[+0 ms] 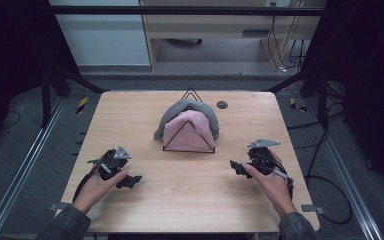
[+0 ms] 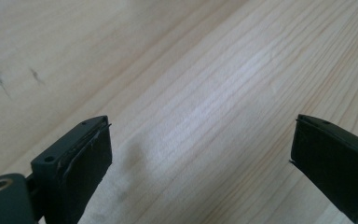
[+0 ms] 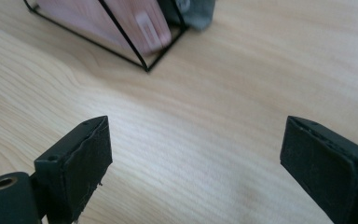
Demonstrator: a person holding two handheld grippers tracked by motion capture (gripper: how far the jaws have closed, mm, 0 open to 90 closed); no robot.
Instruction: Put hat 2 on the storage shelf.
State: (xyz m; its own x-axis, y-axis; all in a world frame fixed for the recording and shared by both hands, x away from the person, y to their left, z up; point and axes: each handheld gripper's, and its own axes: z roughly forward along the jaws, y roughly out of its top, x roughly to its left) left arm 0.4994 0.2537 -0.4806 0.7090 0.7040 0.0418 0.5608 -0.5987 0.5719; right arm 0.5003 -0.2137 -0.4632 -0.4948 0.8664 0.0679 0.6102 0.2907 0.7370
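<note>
Two hands hold the left tool (image 1: 130,180) and right tool (image 1: 236,167), both spread wide and empty. Beyond them, a pink cloth (image 1: 187,131) and grey cloth (image 1: 175,112) hang over a wire rack (image 1: 189,150) on the tabletop (image 1: 190,195).

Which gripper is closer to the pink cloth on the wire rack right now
Roughly equal; the right gripper sits right of the pink cloth, slightly closer perhaps. The left gripper sits lower left. Both are open and apart from it.

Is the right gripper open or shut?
Open: the right gripper's jaws stand wide apart, with bare table between them.
</note>
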